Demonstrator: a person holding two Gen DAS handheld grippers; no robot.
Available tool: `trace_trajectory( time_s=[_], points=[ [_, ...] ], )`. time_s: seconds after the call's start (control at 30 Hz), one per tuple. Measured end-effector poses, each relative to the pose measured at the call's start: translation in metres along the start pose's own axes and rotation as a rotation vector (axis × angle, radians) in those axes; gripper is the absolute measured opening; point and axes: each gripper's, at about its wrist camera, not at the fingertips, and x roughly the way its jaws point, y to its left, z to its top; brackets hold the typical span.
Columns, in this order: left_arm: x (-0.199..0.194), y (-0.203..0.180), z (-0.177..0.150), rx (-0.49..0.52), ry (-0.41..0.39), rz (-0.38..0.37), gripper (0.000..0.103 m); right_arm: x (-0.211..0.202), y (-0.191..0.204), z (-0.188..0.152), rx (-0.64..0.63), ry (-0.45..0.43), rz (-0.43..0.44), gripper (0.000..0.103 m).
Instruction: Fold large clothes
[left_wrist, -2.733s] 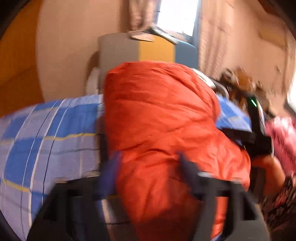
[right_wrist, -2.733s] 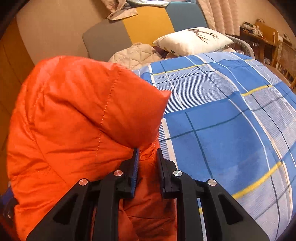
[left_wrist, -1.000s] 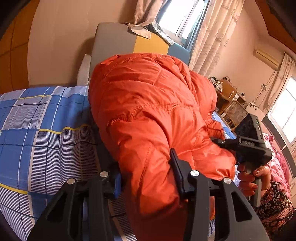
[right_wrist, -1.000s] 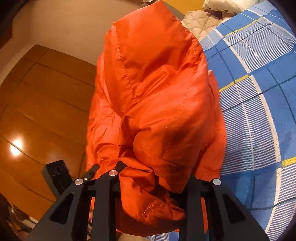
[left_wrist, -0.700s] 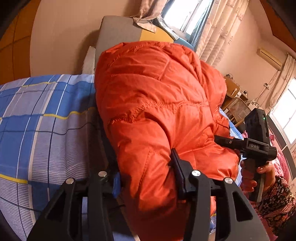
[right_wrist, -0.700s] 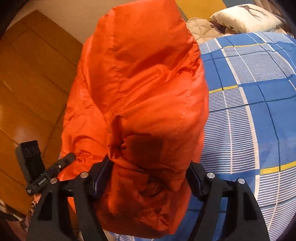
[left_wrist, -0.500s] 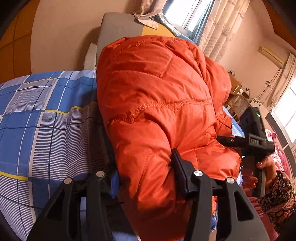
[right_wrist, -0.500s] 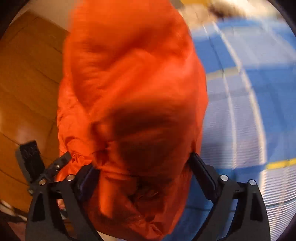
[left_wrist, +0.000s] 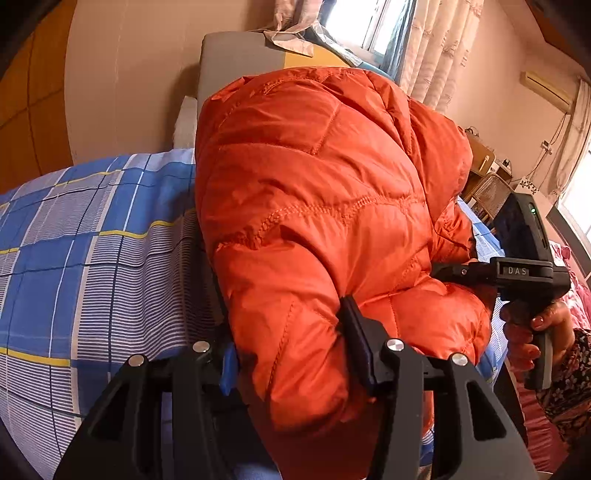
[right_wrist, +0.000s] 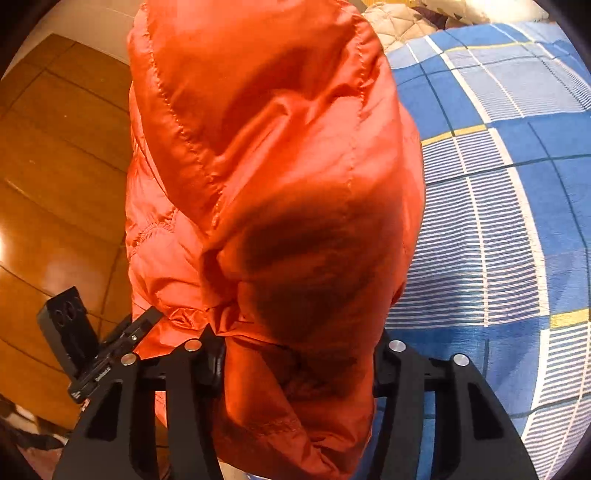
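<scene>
An orange quilted puffer jacket (left_wrist: 314, 206) is bundled up on a bed with a blue checked sheet (left_wrist: 74, 258). My left gripper (left_wrist: 288, 332) has its jaws wide apart with a thick fold of the jacket between them. My right gripper (right_wrist: 299, 354) also stands wide, with the jacket's bulk (right_wrist: 277, 166) filling the gap between its fingers. The right gripper shows in the left wrist view (left_wrist: 517, 273), held by a hand at the jacket's far side. The left gripper shows in the right wrist view (right_wrist: 92, 354) at the lower left.
A grey, yellow and blue headboard (left_wrist: 240, 62) stands behind the jacket, with curtains (left_wrist: 436, 48) and a window beyond. A beige quilt (right_wrist: 395, 22) and pillow lie at the bed's head. A wooden wardrobe (right_wrist: 55, 184) is at the bedside.
The right gripper, earlier nearly closed on the jacket, has opened wide over the last second. The jacket bundle has shifted little; the left gripper keeps its wide stance around the fold.
</scene>
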Motion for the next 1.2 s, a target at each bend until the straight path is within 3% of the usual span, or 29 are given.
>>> trace_trajectory(
  time_s=[0.27,0.5,0.73,0.97,1.2],
  points=[
    [-0.005,-0.007,-0.002,0.014,-0.026,0.018,0.044,-0.005,0.036,-0.004,-0.081,-0.051,-0.079,0.033],
    [-0.024,-0.017,0.01,0.06,-0.126,0.062,0.038,-0.013,0.052,-0.013,-0.1,-0.099,-0.037,0.027],
    [-0.046,-0.015,0.029,0.118,-0.227,0.13,0.034,-0.012,0.08,-0.002,-0.145,-0.158,-0.003,0.025],
    [-0.057,0.02,0.041,0.101,-0.268,0.228,0.033,0.023,0.124,0.014,-0.242,-0.184,-0.025,0.025],
    [-0.045,0.077,0.031,0.047,-0.237,0.327,0.032,0.076,0.162,0.015,-0.362,-0.159,-0.092,0.025]
  ],
)
